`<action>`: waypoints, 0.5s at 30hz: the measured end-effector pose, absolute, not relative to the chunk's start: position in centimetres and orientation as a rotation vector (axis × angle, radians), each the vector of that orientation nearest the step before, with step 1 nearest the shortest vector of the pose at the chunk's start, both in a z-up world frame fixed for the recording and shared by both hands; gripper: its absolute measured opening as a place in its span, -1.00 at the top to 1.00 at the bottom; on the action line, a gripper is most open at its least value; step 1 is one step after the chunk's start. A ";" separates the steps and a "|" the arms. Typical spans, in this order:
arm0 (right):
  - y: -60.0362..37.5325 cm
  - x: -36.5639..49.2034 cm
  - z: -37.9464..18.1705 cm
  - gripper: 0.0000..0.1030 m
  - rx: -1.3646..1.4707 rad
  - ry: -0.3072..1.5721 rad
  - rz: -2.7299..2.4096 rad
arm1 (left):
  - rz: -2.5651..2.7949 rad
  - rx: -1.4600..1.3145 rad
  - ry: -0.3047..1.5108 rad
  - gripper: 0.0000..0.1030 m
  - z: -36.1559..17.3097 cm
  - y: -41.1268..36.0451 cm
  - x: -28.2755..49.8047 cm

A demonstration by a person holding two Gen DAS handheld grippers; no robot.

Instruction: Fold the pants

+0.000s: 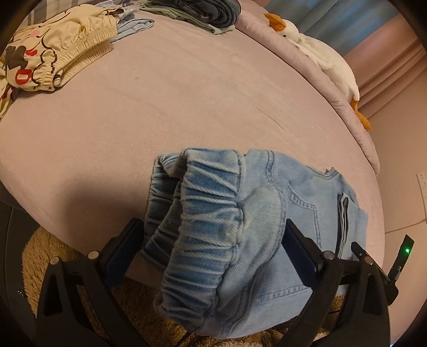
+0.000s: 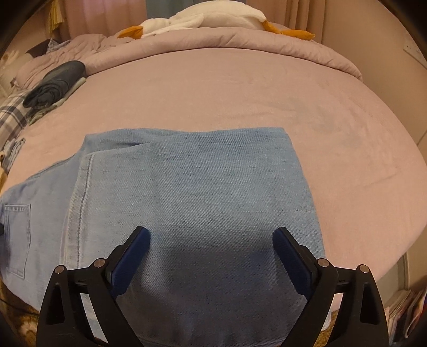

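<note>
We have the jeans [image 2: 186, 202] folded on the bed [image 2: 240, 93], waistband at six o'clock. Our left tool [image 1: 213, 251] straddles the waistband, apparently unclamped; our right tool [image 2: 210, 251] hovers apart above the folded legs, probably ready to smooth them.

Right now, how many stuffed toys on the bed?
1: a white plush goose with orange beak and feet, lying along the rumpled mauve quilt at the bed's far edge. Both wrist views show the same toy. More may lie outside the frames.
</note>
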State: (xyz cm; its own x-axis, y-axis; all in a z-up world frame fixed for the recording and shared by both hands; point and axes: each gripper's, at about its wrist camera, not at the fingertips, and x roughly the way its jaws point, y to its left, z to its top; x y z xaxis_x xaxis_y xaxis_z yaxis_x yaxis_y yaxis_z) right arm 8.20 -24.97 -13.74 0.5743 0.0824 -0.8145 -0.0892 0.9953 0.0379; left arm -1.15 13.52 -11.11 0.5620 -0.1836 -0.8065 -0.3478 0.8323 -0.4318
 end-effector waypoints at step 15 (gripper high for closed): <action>-24.9 7.6 -13.8 -0.84 -0.013 0.946 0.091 | 0.151 -0.598 0.976 -0.79 -10.9 13.3 -1.5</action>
State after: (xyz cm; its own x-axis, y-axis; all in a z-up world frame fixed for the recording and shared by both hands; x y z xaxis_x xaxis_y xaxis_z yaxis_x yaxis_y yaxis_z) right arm 7.58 -24.93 -13.76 0.5812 0.0721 -0.8106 -0.0836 0.9961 0.0286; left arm -1.52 13.28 -10.88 0.5639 -0.1412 -0.8137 -0.3803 0.8302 -0.4076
